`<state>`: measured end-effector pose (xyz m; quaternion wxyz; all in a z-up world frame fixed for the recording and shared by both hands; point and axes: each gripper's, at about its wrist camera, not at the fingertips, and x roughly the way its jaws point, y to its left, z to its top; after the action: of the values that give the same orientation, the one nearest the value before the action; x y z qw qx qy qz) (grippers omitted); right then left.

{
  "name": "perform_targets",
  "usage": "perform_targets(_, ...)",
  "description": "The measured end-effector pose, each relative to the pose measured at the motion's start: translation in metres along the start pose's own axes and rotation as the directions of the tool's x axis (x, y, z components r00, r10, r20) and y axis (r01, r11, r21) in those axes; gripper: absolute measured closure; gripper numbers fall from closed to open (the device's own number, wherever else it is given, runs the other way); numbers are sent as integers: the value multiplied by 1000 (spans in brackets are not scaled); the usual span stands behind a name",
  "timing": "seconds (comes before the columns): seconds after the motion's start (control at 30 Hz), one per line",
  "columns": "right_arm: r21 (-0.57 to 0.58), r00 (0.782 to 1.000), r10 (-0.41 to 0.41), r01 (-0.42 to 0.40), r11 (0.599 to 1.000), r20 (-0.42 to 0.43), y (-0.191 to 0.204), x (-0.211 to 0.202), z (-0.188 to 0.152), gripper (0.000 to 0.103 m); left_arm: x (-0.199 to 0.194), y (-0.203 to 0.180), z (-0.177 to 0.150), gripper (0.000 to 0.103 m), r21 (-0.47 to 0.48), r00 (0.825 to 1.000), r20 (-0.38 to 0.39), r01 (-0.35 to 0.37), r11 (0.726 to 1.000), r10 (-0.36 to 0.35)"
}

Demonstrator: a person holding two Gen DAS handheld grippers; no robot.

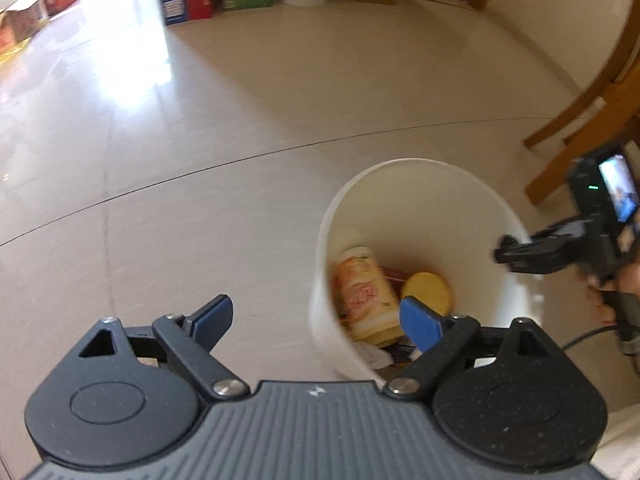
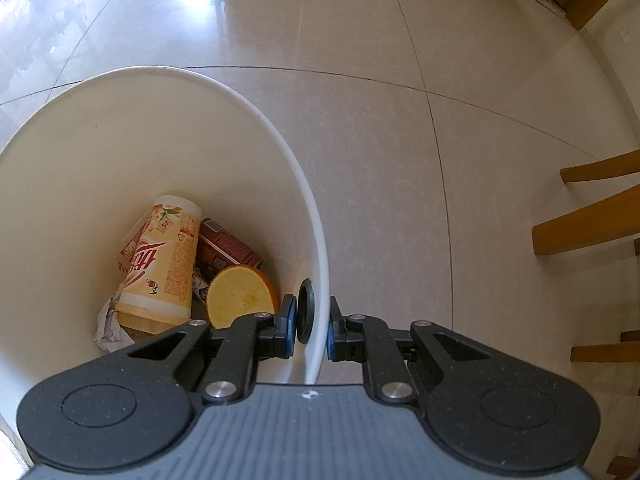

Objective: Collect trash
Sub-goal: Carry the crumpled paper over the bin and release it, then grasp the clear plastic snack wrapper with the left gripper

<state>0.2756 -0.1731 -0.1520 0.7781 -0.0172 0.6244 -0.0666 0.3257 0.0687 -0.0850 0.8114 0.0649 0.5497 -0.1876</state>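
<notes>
The left gripper (image 1: pixel 316 320) hangs with its fingers (image 1: pixel 416 322) spread wide and nothing between them, just above the near rim of the white bin (image 1: pixel 420 208); the right gripper (image 2: pixel 312 326) has its fingers clamped on the bin's wall. Inside lie a yellow cup (image 2: pixel 160 264), a red can (image 2: pixel 228 248), an orange half (image 2: pixel 242 294) and crumpled paper (image 2: pixel 110 326), so collecting looks well along. The visible floor (image 1: pixel 200 140) shows no loose trash, but the grippers hide the bin's near bottom and the floor just below.
</notes>
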Motion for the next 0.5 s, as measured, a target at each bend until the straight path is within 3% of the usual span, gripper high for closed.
perform_targets(0.17, -3, 1000, -3, 3, 1000, 0, 1, 1, 0, 86, 17, 34, -8, 11, -74, 998, -16, -55, 996, 54)
perform_targets(0.33, 4, 1000, 5, -5, 1000, -1, -1, 1, 0, 86, 54, 78, -24, 11, -185, 990, -52, -140, 973, 132)
perform_targets(0.43, -3, 1000, 6, -6, 1000, 3, -1, 0, -1, 86, 87, 109, -39, 11, -288, 984, -104, -167, 943, 142)
perform_targets(0.5, -6, 1000, 4, -4, 1000, 4, -1, 0, -1, 86, 112, 130, -52, 12, -371, 976, -157, -202, 906, 154)
